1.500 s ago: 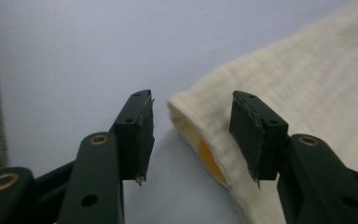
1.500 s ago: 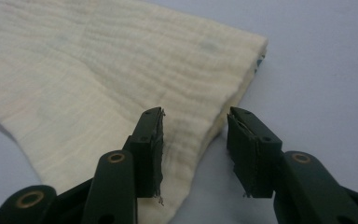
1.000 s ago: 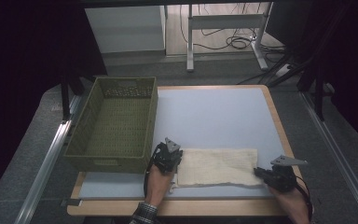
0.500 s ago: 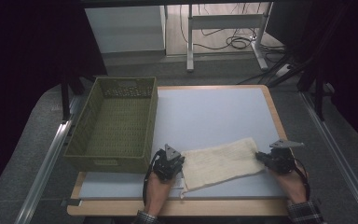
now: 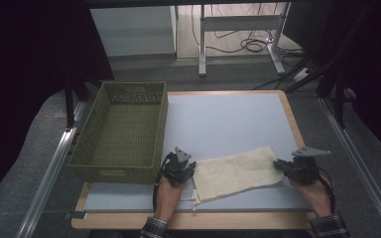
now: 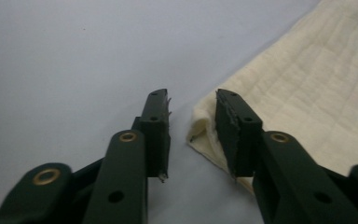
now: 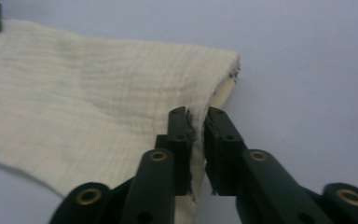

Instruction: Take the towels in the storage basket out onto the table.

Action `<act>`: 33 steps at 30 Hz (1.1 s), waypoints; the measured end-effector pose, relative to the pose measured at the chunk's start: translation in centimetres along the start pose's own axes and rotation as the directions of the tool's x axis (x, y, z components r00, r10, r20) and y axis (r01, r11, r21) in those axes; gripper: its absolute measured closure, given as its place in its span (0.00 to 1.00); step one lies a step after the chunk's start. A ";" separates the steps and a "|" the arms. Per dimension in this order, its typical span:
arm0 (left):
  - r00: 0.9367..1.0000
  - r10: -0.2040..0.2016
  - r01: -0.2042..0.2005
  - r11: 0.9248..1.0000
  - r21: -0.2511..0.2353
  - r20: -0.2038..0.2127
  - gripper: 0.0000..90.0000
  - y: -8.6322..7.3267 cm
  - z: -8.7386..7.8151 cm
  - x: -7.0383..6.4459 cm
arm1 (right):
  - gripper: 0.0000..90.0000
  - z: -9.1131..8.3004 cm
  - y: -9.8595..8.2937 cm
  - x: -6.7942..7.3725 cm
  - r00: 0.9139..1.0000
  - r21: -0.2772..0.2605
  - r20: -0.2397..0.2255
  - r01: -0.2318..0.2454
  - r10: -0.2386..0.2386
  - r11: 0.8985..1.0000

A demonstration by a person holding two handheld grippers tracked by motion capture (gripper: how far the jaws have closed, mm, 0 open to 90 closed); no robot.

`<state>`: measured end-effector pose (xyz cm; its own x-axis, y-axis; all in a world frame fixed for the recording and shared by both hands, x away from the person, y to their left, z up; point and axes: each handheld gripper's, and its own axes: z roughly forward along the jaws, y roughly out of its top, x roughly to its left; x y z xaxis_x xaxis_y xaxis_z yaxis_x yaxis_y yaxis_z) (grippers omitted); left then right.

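A cream quilted cloth (image 5: 235,171) lies folded on the pale blue table top (image 5: 228,119), near the front edge, its right end angled toward the far side. My left gripper (image 5: 178,168) sits at the cloth's left end. In the left gripper view that gripper (image 6: 191,100) is open, and a folded corner of the cloth (image 6: 317,84) rests against the right jaw's inner face. My right gripper (image 5: 295,168) holds the cloth's right end. In the right gripper view this gripper (image 7: 196,116) is shut on the edge of the cloth (image 7: 88,93).
A green woven basket (image 5: 114,173) stands empty along the table's left side, close to my left gripper. A small white tag (image 5: 188,194) lies by the cloth's near left corner. Wooden trim (image 5: 287,111) rims the table. Desk legs and cables stand beyond the far edge.
The right gripper has carried the cloth's right end away from the front edge, so the cloth now lies slanted. The left gripper stayed near the left end.
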<state>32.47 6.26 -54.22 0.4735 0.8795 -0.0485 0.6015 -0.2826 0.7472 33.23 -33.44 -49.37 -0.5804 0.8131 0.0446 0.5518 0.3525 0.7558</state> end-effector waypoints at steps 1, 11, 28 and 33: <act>1.000 -0.017 0.017 1.000 0.003 0.005 0.62 0.0 0.0 0.2 | 0.82 -0.4 0.3 0.6 1.000 -0.007 -0.007 0.019 -0.019 1.000; 1.000 -0.022 0.022 1.000 0.004 -0.001 0.59 0.0 0.1 0.3 | 0.65 -1.2 1.4 2.6 0.996 -0.038 -0.024 0.083 -0.084 0.996; 1.000 -0.027 0.027 1.000 0.002 0.003 0.59 -0.1 0.1 0.3 | 0.64 3.2 1.8 9.8 0.952 0.007 -0.241 0.196 -0.189 0.980; 1.000 -0.027 0.027 1.000 0.002 0.003 0.59 -0.1 0.1 0.3 | 0.64 4.9 1.7 12.6 0.925 0.016 -0.310 0.235 -0.219 0.972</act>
<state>32.64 6.50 -54.35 0.4591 0.8856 -0.0705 0.6154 -0.2598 0.7441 29.76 -20.30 -50.72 -0.8435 0.5314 0.0782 0.4091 0.5412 0.7347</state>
